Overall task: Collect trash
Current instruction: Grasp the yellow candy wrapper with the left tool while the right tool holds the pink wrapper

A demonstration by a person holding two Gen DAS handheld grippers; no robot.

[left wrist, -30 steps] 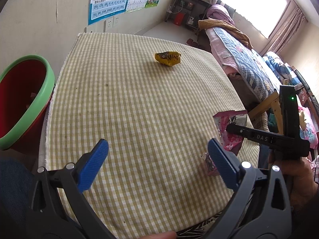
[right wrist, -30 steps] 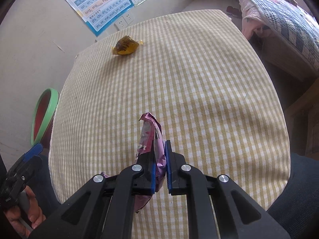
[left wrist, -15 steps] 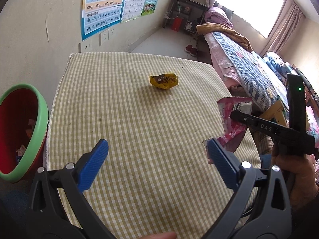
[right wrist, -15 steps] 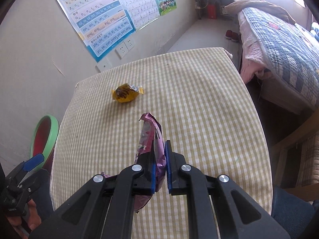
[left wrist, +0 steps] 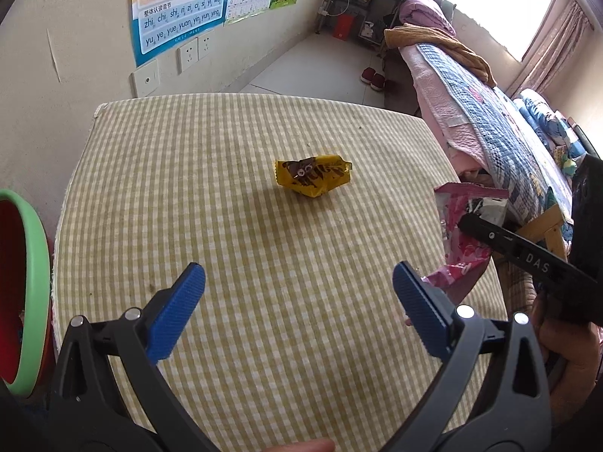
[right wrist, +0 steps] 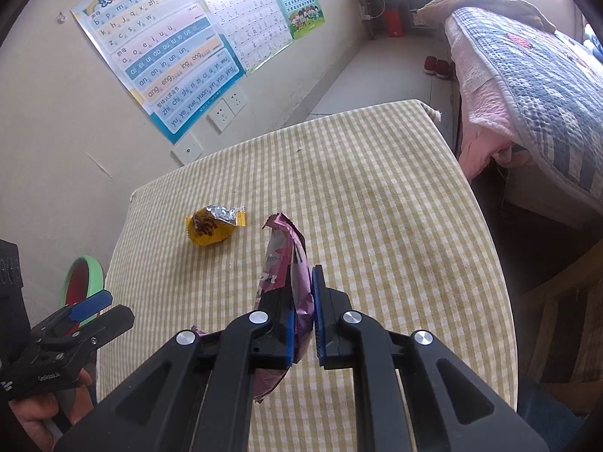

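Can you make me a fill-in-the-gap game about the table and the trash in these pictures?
1. The right tool is pinching a ____ wrapper.
2. The wrapper lying alone on the checked tablecloth is ____.
3. The red bin beside the table has a ____ rim.
4. The left tool has its blue pads wide ____, with nothing between them.

Missing words: pink; yellow; green; open

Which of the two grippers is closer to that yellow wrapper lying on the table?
Hard to call; perhaps the right. The right gripper, shut on the pink wrapper, hangs just right of the yellow wrapper. The left gripper is open, aimed at it from the table's near side.
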